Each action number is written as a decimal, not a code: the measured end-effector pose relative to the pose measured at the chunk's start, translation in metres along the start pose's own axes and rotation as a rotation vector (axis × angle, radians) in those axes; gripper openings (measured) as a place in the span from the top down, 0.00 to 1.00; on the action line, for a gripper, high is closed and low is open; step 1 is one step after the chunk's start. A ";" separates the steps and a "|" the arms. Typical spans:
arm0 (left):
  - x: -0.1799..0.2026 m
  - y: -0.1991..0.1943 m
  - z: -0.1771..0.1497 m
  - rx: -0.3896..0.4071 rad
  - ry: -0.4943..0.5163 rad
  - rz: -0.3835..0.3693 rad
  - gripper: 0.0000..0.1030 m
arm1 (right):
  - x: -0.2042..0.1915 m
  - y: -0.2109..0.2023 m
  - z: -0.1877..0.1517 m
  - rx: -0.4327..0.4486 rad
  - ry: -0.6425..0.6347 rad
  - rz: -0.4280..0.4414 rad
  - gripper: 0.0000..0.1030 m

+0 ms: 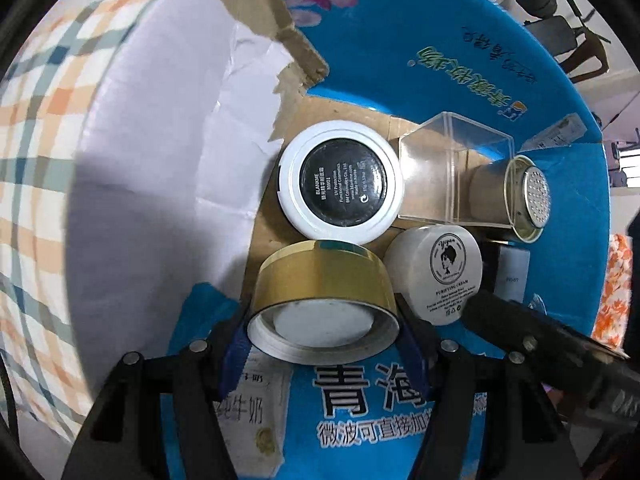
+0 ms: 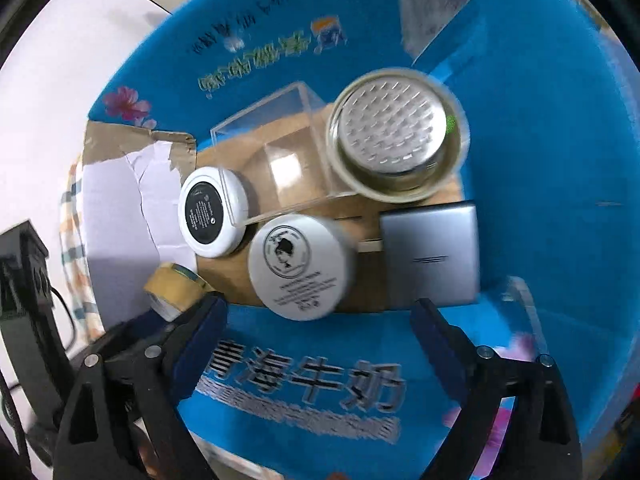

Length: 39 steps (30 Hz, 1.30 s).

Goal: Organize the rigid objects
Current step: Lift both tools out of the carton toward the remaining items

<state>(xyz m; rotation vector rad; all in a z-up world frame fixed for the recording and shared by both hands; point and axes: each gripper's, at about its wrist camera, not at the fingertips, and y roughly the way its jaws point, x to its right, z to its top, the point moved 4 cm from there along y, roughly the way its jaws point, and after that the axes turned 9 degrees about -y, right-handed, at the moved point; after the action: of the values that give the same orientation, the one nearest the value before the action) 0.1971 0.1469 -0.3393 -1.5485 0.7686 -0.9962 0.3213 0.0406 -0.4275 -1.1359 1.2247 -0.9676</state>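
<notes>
Left gripper (image 1: 322, 334): blue-padded jaws pinching a gold cap (image 1: 322, 298), white inside, lower centre of the left view, over the box's near wall.
Right gripper (image 2: 320, 316): jaws spread, nothing between them.
Blue box (image 2: 540, 184): printed "青海牛奶"; brown cardboard floor.
White compact (image 1: 341, 183): black label, "BLANKME", "Made in Korea".
Cream jar (image 2: 300, 266): white, "PURIFYING CREAM", woman's-head emblem.
Clear cube (image 1: 456, 174): centre right.
Perforated tin (image 2: 394, 134): upper right.
Grey case (image 2: 430, 254): beside the jar.

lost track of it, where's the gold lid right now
The round gold lid is clamped in the left tool above the blue cardboard box, just short of the round white compact and the white cream jar.
</notes>
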 end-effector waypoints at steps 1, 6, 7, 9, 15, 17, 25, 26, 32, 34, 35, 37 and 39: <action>0.002 -0.001 -0.002 0.006 0.006 0.010 0.38 | 0.000 -0.004 -0.002 0.007 -0.019 -0.027 0.07; 0.009 -0.014 -0.010 0.017 0.015 -0.007 0.22 | 0.002 -0.025 -0.006 0.042 -0.086 -0.129 0.06; 0.010 -0.016 -0.012 0.026 0.021 0.001 0.15 | 0.007 -0.031 -0.003 0.049 -0.092 -0.139 0.05; 0.012 -0.023 -0.016 0.048 0.031 0.023 0.06 | 0.004 -0.038 -0.016 0.076 -0.114 -0.179 0.02; 0.007 -0.051 -0.028 0.125 0.036 0.080 0.02 | 0.022 -0.053 -0.033 0.128 -0.141 -0.262 0.00; 0.008 -0.063 -0.035 0.164 0.050 0.109 0.02 | 0.024 -0.060 -0.037 0.149 -0.148 -0.278 0.00; 0.011 -0.108 -0.055 0.296 0.079 0.175 0.02 | 0.020 -0.104 -0.066 0.217 -0.158 -0.260 0.00; 0.013 -0.115 -0.059 0.307 0.081 0.174 0.02 | 0.019 -0.108 -0.069 0.224 -0.158 -0.263 0.00; 0.023 -0.140 -0.079 0.373 0.082 0.164 0.02 | 0.008 -0.154 -0.096 0.306 -0.208 -0.272 0.00; 0.025 -0.155 -0.087 0.401 0.082 0.169 0.02 | 0.005 -0.166 -0.104 0.328 -0.219 -0.279 0.00; 0.027 -0.162 -0.092 0.414 0.085 0.173 0.02 | 0.003 -0.173 -0.109 0.340 -0.226 -0.280 0.00; 0.028 -0.170 -0.099 0.423 0.084 0.172 0.02 | 0.002 -0.188 -0.119 0.357 -0.229 -0.280 0.00; 0.031 -0.182 -0.107 0.439 0.087 0.165 0.02 | 0.000 -0.202 -0.127 0.376 -0.234 -0.271 0.00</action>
<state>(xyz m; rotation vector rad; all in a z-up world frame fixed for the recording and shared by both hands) 0.1085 0.1103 -0.1485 -1.0545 0.6709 -1.0328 0.2027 -0.0137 -0.2279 -1.0906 0.6753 -1.1732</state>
